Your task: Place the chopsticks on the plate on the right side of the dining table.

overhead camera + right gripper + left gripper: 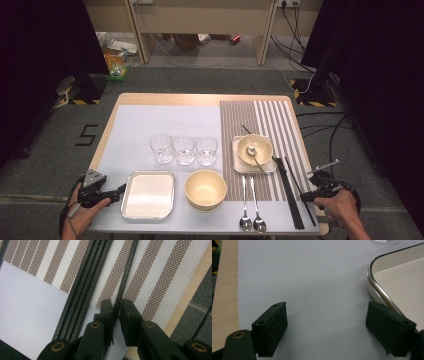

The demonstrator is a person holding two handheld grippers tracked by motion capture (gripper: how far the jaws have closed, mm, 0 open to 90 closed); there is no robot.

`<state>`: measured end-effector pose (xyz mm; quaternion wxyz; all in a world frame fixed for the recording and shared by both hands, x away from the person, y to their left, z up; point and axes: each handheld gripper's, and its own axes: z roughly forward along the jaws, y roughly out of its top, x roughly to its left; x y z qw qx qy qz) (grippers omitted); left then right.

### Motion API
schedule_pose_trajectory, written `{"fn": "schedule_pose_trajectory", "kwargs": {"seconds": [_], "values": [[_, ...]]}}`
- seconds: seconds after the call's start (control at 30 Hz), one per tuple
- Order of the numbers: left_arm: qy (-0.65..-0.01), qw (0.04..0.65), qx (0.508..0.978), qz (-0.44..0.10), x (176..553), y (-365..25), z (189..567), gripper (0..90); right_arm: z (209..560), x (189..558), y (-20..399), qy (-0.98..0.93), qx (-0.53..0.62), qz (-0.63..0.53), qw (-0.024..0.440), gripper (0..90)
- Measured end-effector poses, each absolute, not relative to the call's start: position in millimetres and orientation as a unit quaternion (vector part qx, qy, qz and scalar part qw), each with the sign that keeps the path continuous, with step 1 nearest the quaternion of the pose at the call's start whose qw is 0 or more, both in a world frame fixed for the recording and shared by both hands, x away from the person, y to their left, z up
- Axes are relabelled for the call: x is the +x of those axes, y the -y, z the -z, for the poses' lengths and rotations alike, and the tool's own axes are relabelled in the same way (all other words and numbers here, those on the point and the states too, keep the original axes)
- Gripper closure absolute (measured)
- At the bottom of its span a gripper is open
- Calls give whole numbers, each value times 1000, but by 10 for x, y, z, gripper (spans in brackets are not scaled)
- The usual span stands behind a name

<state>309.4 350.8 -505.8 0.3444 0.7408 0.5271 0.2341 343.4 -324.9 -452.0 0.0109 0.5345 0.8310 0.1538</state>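
While its neighbours lie beside, the right hand-held gripper (pixel 115 305) pinches one black chopstick (pixel 126 277).

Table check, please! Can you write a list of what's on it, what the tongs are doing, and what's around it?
Surface: wooden table, pale sheet, striped mat.
Job's things: black chopsticks; one chopstick lies apart, between the right tongs.
Clutter: three glasses, tray, empty bowl, bowl with spoon on a plate, two spoons.
Grippers: left tongs wide open beside the tray; right tongs closed on the single chopstick.
Cables: several on the floor.
Surroundings: grey carpet, black curtains, wooden furniture behind.
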Motion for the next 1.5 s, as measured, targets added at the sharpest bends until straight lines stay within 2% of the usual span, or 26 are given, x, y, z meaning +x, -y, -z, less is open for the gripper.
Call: {"fn": "schedule_pose_trajectory", "kwargs": {"seconds": [0.47,0.93,1.5], "values": [[-525,345,742,-234,3092,-3509,5057,172,4495,3571,3173,-828,552,-98,-11,828],[-527,347,741,-231,3097,-3513,5059,171,4508,3558,3305,-804,577,-141,-35,860],[-528,346,740,-232,3097,-3511,5059,170,4260,3728,3378,-809,560,-177,12,861]]}}
